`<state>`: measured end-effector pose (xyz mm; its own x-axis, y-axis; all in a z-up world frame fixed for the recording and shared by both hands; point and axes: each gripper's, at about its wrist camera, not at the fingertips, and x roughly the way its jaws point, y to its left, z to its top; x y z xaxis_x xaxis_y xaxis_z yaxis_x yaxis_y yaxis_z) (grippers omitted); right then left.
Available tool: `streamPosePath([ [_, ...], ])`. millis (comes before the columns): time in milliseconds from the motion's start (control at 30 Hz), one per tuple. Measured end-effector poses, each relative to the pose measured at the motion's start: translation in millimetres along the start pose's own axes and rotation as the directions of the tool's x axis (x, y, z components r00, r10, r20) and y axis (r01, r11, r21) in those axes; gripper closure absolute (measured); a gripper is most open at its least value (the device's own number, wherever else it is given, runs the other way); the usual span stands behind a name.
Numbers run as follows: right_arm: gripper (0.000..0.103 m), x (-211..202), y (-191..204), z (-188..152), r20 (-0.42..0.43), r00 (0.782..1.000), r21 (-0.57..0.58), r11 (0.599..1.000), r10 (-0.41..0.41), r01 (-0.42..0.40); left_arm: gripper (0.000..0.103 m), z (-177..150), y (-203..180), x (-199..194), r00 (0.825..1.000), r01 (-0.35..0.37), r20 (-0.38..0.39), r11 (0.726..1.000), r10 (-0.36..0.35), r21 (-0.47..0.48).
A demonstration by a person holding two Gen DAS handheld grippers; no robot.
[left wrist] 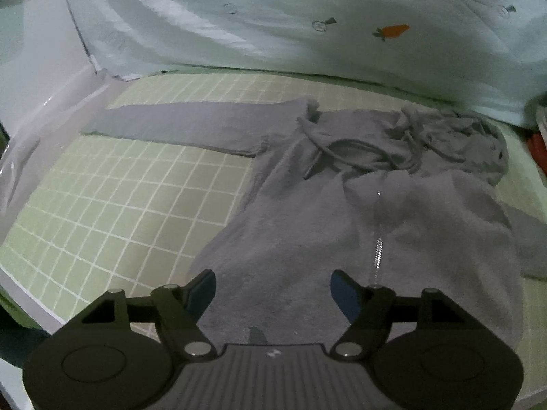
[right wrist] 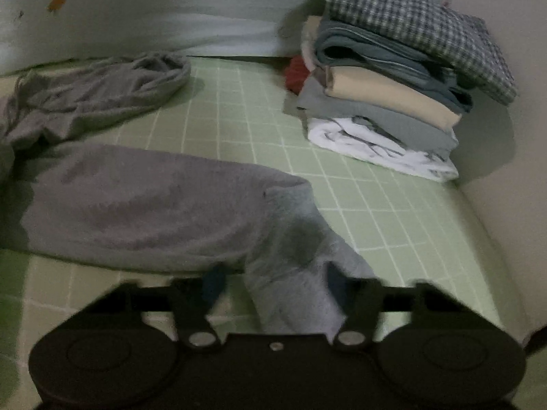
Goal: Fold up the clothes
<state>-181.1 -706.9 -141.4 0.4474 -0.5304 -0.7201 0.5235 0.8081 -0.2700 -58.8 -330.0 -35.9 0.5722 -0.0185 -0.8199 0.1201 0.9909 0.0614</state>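
A green bed sheet point(left wrist: 112, 205) with a white grid covers the bed, and it fills the lower and middle parts of both views.

In the left wrist view, the left gripper point(left wrist: 272, 290) sits at the bottom centre with its jaws spread wide and nothing between them, above the hem end of a grey zip hoodie point(left wrist: 307, 239). The hoodie lies flat from bottom centre up to the middle right. One sleeve point(left wrist: 177, 126) stretches out to the middle left, and the hood with its tangled drawstrings is bunched at upper right. Behind it, across the top, a pale quilt point(left wrist: 307, 17) printed with orange carrots is heaped; two carrots show whole and others are only grey outlines.

In the right wrist view, the right gripper point(right wrist: 271, 282) at bottom centre has its jaws apart, with the cuff point(right wrist: 297, 294) of the hoodie's other sleeve lying between them. The frame is blurred here, so whether either finger presses the cloth cannot be told. The sleeve runs to the middle left, and the hood is at upper left.

One stack of folded clothes point(right wrist: 393, 102) stands at upper right against a pale wall point(right wrist: 495, 188). About six layers can be counted, with a checked piece on top and a white one at the bottom. A red item point(right wrist: 297, 73) behind the stack is mostly hidden.
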Motion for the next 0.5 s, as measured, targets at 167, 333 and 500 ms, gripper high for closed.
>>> streamPosePath([
  [167,0.096,13.2,-48.5,11.8,0.045,0.986,0.025,0.986,-0.163,0.162,0.028,5.5,-3.9,1.8,1.0,-0.019,-0.008,1.0,0.019,0.02],
  [333,0.096,34.7,-148.3,36.2,0.007,0.871,0.208,0.852,-0.492,0.48,0.028,14.1,-2.5,5.9,0.999,-0.033,-0.003,0.999,0.034,0.023],
  [500,0.078,47.4,-185.8,39.5,-0.148,0.861,0.281,0.814,-0.487,0.509,0.027,19.3,9.8,14.3,0.999,-0.042,-0.02,0.999,0.042,-0.02],
])
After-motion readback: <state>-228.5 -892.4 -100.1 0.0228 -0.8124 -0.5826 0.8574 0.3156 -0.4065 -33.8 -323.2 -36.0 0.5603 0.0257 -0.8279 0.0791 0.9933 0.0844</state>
